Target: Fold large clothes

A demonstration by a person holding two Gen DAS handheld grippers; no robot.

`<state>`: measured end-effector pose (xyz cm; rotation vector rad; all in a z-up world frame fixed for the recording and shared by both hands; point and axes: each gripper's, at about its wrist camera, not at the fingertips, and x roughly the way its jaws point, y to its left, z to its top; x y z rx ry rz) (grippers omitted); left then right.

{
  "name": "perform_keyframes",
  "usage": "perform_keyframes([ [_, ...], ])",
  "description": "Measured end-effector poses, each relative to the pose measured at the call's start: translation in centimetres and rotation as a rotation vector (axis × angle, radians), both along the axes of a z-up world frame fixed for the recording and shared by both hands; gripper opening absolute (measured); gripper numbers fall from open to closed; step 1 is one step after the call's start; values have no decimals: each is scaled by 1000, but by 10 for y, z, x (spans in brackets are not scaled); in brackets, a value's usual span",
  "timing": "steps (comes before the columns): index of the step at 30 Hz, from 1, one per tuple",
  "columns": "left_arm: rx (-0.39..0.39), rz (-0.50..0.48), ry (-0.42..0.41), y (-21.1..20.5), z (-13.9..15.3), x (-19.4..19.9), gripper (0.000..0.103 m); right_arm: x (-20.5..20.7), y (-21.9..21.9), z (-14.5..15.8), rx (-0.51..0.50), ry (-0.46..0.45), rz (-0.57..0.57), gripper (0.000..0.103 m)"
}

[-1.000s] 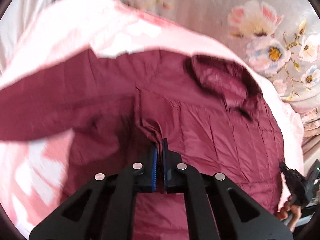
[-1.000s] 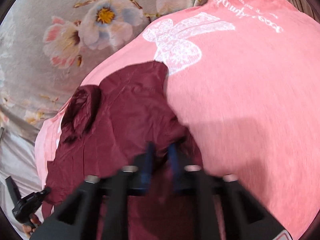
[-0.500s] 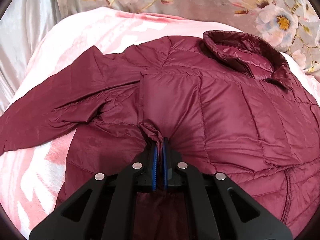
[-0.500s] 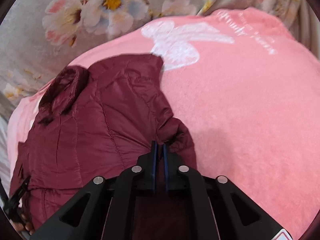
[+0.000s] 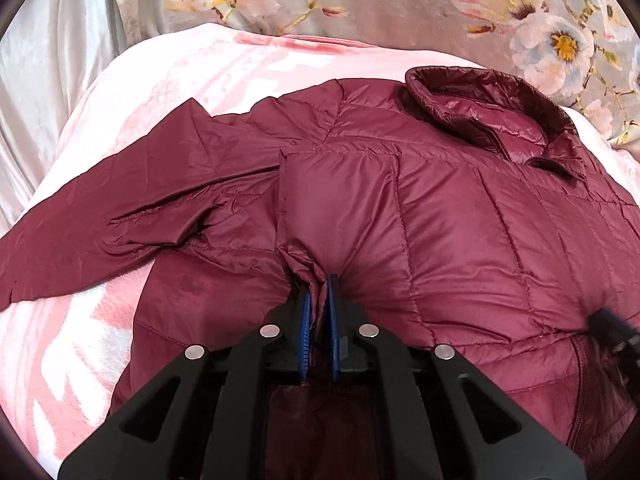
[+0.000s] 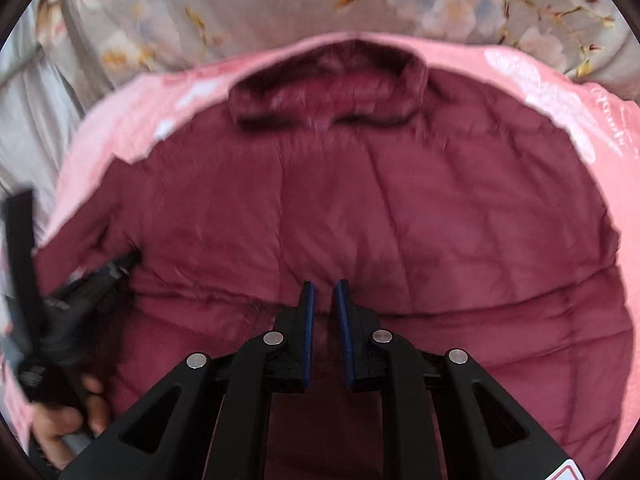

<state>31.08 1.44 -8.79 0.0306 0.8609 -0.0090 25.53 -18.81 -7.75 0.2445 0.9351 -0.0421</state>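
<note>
The maroon jacket (image 5: 460, 240) is lying spread on a pink blanket (image 5: 132, 92) covering the bed, collar (image 5: 488, 112) pointing toward the floral bedding (image 5: 400, 4). One sleeve (image 5: 132, 208) is extending sideways across the blanket. The left hand-held gripper (image 5: 318, 280) is pinching a bunched fold of jacket fabric between its blue pads. The right hand-held gripper (image 6: 323, 286) is sitting over the jacket (image 6: 400, 208) with a narrow gap between its fingers, gripping nothing.
</note>
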Motion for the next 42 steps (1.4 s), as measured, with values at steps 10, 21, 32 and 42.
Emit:
perform_keyframes([
  [10,-16,-1,-1,1,0,0,9,-10,25,-12,-170,-45,3,13],
  [21,-240,297,-110,170,47,-59,89,-15,17,-8,-129,-55,-7,16],
  [32,-472,824,-37,427,0,-78,86,-70,21,2,-62,-83,-13,47],
  [42,-304,601,-127,335,68,-12,3,-71,22,-5,-76,-79,-27,50],
])
